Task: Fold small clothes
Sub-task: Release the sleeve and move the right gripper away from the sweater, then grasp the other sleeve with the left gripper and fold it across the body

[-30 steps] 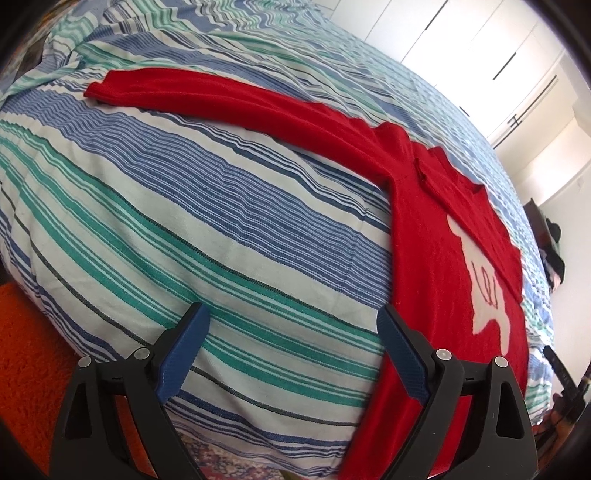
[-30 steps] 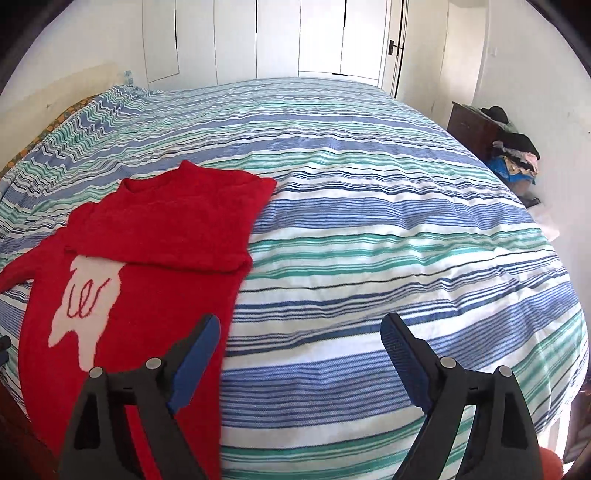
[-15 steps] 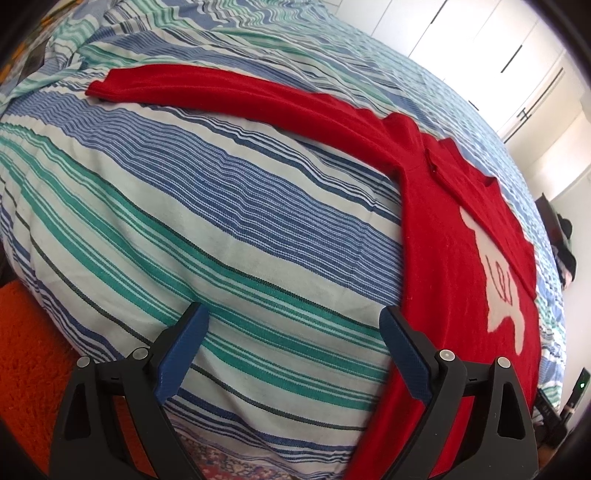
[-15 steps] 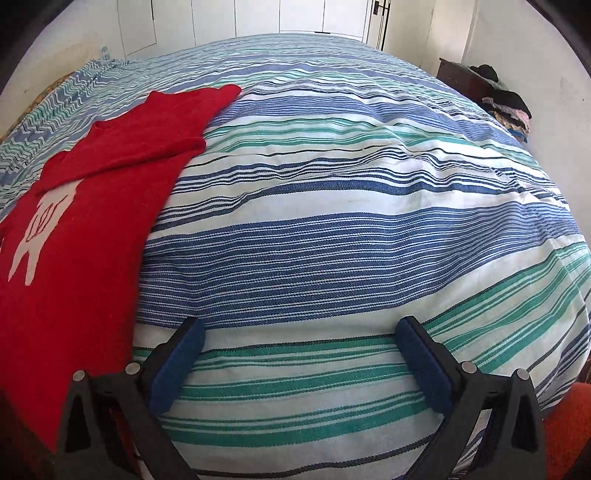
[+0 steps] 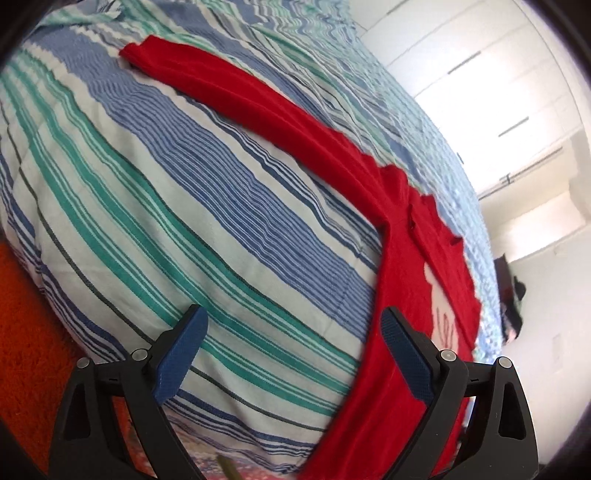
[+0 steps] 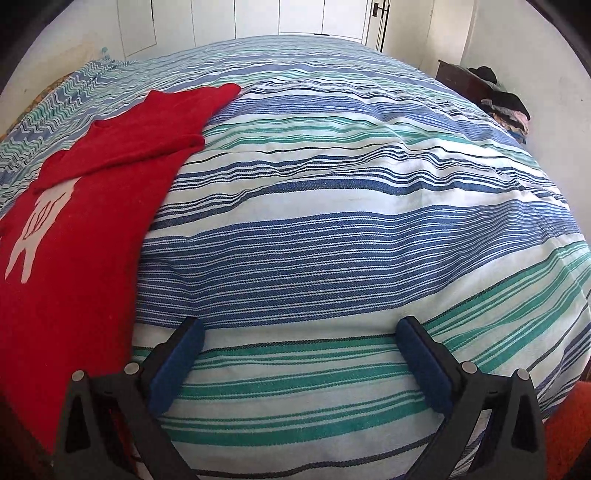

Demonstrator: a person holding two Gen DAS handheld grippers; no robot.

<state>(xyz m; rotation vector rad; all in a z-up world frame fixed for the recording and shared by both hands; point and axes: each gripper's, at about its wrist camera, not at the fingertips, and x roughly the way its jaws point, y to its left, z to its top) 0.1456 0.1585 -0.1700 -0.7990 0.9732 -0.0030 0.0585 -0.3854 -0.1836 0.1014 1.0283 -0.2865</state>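
A red sweater (image 5: 402, 280) with a white figure on its chest lies flat on the striped bed cover (image 5: 192, 206). One sleeve (image 5: 236, 88) stretches away to the upper left in the left wrist view. In the right wrist view the other sleeve (image 6: 147, 136) is folded across the sweater (image 6: 81, 236). My left gripper (image 5: 293, 325) is open over the bed's near edge, its right finger over the sweater's hem. My right gripper (image 6: 301, 332) is open above bare cover, to the right of the sweater. Nothing is held.
An orange rug (image 5: 26, 332) lies by the bed at the lower left. White wardrobe doors (image 6: 258, 18) stand behind the bed. A dark cabinet (image 6: 465, 81) with piled clothes (image 6: 506, 107) stands at the far right by the wall.
The left view has rolled and shifted, so the sweater sits more to the right. The right gripper sank towards the bed edge and its jaws widened, then held still.
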